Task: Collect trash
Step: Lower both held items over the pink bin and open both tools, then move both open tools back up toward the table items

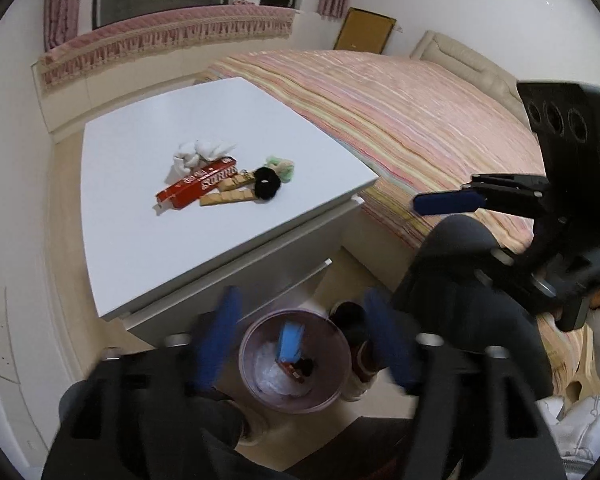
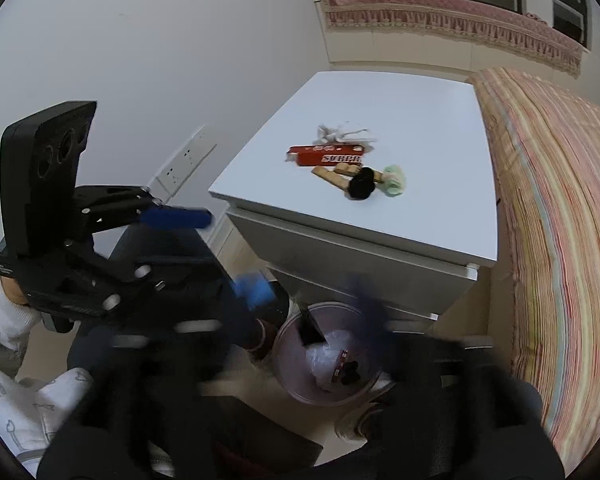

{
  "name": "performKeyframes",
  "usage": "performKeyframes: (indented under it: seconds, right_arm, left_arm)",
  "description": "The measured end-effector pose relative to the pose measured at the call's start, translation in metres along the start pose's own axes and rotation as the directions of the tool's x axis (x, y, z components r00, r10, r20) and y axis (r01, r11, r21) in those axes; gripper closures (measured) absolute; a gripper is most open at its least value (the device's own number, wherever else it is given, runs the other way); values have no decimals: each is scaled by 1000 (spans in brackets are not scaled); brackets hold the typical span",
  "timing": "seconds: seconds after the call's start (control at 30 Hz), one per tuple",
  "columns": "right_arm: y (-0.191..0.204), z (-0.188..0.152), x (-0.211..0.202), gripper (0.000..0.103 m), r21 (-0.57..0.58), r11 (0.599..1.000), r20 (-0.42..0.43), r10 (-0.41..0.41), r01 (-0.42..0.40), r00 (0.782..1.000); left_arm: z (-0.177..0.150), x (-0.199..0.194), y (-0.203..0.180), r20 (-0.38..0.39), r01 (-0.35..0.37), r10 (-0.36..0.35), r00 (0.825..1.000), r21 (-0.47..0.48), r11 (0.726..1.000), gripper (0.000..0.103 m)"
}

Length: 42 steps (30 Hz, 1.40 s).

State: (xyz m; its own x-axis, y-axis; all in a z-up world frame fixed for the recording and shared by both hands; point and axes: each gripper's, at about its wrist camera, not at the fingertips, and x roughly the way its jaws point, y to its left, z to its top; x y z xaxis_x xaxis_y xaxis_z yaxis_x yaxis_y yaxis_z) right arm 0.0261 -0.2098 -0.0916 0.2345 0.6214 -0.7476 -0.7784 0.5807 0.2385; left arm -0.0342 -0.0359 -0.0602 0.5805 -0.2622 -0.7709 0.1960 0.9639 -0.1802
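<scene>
White nightstand (image 1: 148, 216) filled the centre-left of the left wrist view; we logged the items on its top as follows.

- Tissue (image 1: 202, 155), crumpled, white, at the far end of the cluster.
- Red box (image 1: 198, 186), long, lying flat, touching the tissue.
- Wafers (image 1: 230, 192), tan sticks, beside the box on its right.
- Black scrunchie (image 1: 266, 184), resting on the wafers' right end.
- Green item (image 1: 282, 168), pale and soft, just behind the scrunchie; we could not tell what it was.

Bin (image 1: 256, 380), pinkish, stood on the floor at the lower centre, in front of the nightstand's drawers. Inside we noted a blue packet (image 1: 290, 340), clear plastic, a small red piece and a small dark one.

Left gripper (image 1: 304, 344): blue fingers spread wide over the bin, blurred, nothing between them.

Right gripper (image 2: 314, 300): fingers likewise wide apart above the bin and blurred, nothing gripped. In the left wrist view it appeared at the right edge, one blue finger seen side-on.

Striped bed (image 1: 400, 112) occupied the upper right, beside the nightstand.
</scene>
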Motion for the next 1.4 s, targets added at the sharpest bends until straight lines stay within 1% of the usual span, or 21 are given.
performKeyframes:
  seconds: [0.03,0.07,0.2,0.27,0.43,0.63,0.97,1.2,1.4]
  right_arm:
    - [-1,0,1,17,2,1000,-5,-15,15,1000]
    - [-2,0,2,14,4,1000,-9,-27,27,1000]
    - [-7,0,4,9,16,998,-14,-64,64,998]
    - [-10,1,3,6,21,997,-10,-67,68,998]
    - [-10,2,4,5,19,997,-14,-77,77,997]
    - [-10,4,2,4,15,997,-13,-81,81,997]
    - [-13,17,0,4,13,995,-3,-97,97,995]
    - [-24,33,2,4,12,993,4,-120,120,993]
    - [-39,50,13,4,14,988,-4,-155,155,988]
  left_arm:
    - [0,-1,1,10,-9,9,1000,-6,1000,12]
    - [1,-3,3,23,-17,18,1000,-14,1000,12]
    - [1,-6,10,25,-42,43,999,-36,998,8]
    - [1,-7,13,27,-50,51,998,-47,998,8]
    - [0,-8,17,18,-62,63,998,-58,996,8]
    - [2,-12,20,25,-65,67,997,-63,996,8]
    - [11,-18,28,42,-74,77,996,-64,995,8]
    - [27,-18,39,54,-76,79,995,-58,995,8]
    - [48,-9,56,56,-78,80,995,-37,996,8]
